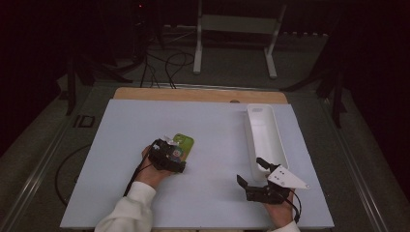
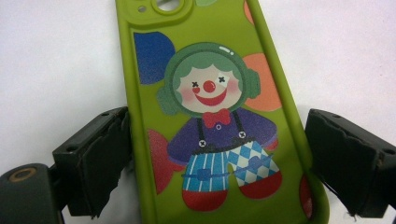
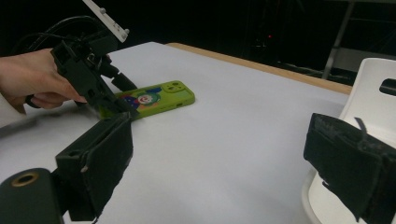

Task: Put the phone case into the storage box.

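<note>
The left hand-held gripper is spread open, its two black jaws standing on either side of a lime-green rubbery phone case printed with a clown; the left jaw seems to touch the case edge, though that is hard to judge. The left gripper view shows the clown figure and coloured discs, which from the high view are a small blur. The right hand-held gripper is open and empty, near the front end of a long white plastic tray. The case lies flat on the white table with a wooden far edge. Beyond it are a dark room, floor cables and a white metal stand.
</note>
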Tool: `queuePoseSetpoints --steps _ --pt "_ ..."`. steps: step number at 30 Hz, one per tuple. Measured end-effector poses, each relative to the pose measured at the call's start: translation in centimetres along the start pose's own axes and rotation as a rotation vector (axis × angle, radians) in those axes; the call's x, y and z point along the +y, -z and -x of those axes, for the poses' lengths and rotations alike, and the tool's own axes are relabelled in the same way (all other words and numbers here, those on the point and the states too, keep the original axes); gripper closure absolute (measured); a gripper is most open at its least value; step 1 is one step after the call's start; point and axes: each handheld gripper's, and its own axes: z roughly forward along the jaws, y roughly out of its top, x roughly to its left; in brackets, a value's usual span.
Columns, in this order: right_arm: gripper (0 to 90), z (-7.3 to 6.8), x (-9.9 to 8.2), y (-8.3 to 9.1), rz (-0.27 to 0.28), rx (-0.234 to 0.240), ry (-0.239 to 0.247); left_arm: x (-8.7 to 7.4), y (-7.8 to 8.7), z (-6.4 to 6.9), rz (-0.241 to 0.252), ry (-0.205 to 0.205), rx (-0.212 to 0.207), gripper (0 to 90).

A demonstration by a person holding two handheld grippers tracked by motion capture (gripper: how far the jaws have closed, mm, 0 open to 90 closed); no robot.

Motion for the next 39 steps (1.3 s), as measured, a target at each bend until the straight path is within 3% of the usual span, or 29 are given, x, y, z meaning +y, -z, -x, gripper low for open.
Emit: queuePoseSetpoints --steps 9,10,14,23,39 --pt "8.0 0.0 0.0 -0.1 -0.003 0.002 -0.002 0.3 0.1 0.0 -0.044 -0.022 -0.006 11.8" --pt "8.0 -0.1 0.0 -0.1 -0.003 0.003 -0.001 0.4 0.2 0.0 -0.059 -0.039 -0.009 13.5" --pt "8.0 0.0 0.0 -0.1 -0.001 0.003 0.0 0.4 0.4 0.0 -0.055 -0.057 -0.017 15.4" --pt "8.0 0.1 0.0 -0.1 0.001 0.003 -0.006 0.4 0.8 0.0 -0.018 -0.069 0.002 16.2" --pt "8.0 0.0 -0.1 -0.2 0.002 0.004 -0.012 0.5 3.7 -0.1 0.113 -0.062 0.047 16.2"
